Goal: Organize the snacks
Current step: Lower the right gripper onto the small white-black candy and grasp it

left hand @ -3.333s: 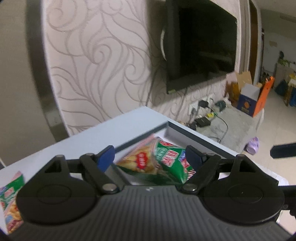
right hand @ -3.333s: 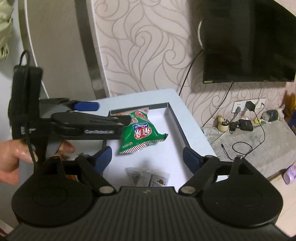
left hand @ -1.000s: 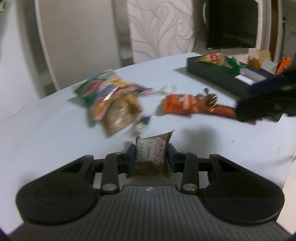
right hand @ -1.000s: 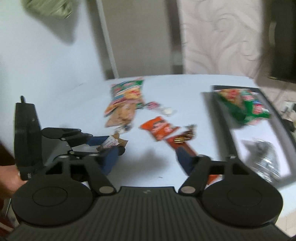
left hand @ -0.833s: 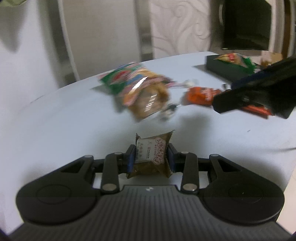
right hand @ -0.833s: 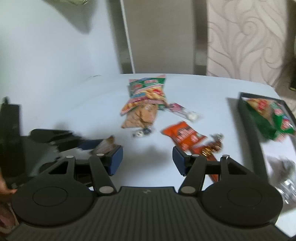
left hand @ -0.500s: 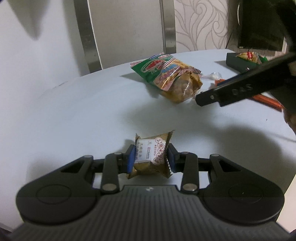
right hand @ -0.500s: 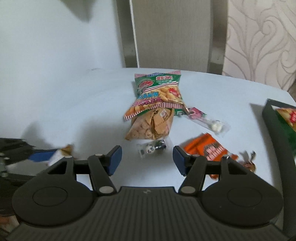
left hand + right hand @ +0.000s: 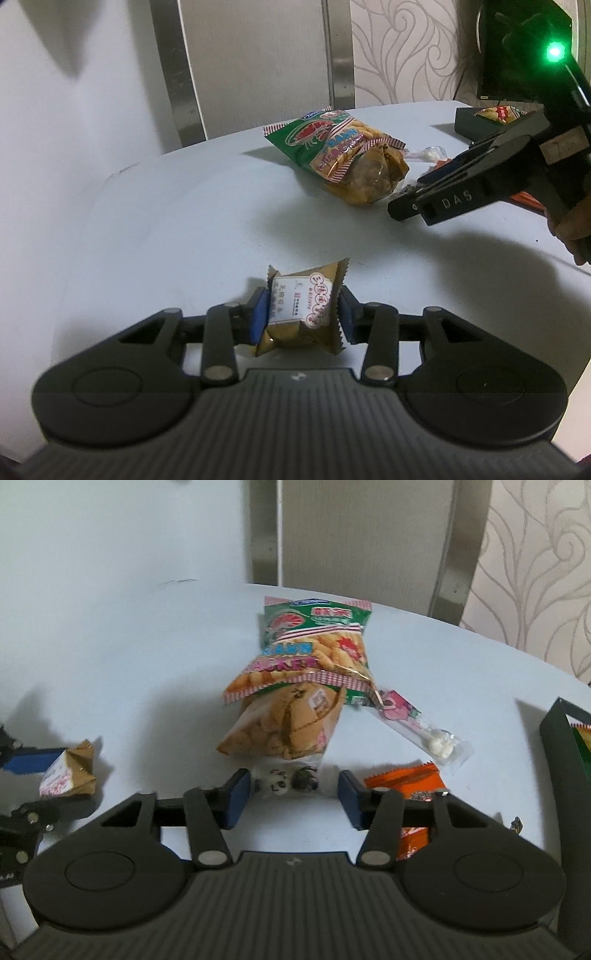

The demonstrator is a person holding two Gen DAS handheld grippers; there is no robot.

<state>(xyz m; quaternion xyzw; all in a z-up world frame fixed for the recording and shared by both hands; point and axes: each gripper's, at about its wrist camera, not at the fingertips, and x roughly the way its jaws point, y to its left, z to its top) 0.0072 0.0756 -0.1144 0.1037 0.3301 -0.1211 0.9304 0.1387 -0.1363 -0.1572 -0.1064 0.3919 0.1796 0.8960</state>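
The left gripper [image 9: 303, 314] sits low in the centre of its own view with a small brown wrapped pastry [image 9: 301, 312] between its blue pads; the jaws have just been easing apart, the left pad is against the wrapper, and contact on the right cannot be told. In the right wrist view this same pastry [image 9: 70, 775] shows at the left edge.

The right gripper [image 9: 293, 797] has just been narrowing and stands apart around a small clear packet with black-and-white sweets [image 9: 288, 777] on the pale blue table [image 9: 147, 686], the pads not touching it. Just above that packet, mid-frame, a tan biscuit bag [image 9: 284, 723] lies partly under a green and red prawn cracker bag [image 9: 314, 650]. To the right lie a clear lollipop wrapper [image 9: 417, 727] and an orange snack packet [image 9: 406, 782]. A dark tray [image 9: 557, 731] stands at the right edge, holding a green bag.
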